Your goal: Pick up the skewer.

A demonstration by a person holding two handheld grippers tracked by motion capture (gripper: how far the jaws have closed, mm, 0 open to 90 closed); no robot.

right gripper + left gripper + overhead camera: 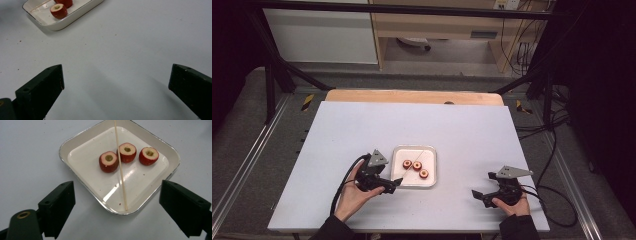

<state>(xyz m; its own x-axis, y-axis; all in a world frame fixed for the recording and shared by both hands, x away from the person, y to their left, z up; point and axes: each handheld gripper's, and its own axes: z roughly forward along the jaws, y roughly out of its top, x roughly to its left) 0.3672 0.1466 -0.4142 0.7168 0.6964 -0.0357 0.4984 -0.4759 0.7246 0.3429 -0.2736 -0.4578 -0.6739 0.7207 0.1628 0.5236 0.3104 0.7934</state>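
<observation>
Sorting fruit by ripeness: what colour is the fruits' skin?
Red, with pale cored tops on the fruits; clearest in the left gripper view.

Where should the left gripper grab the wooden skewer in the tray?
Probably at the skewer's near end, which rests up on the tray's rim closest to the left gripper. That end sits raised off the tray floor and away from the three cored red fruits, so the open jaws could straddle it from either side.

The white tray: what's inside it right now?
Inside the white tray lie three cored red fruits in a row and a thin wooden skewer lying across them. The skewer covers a strip of the middle fruit.
</observation>
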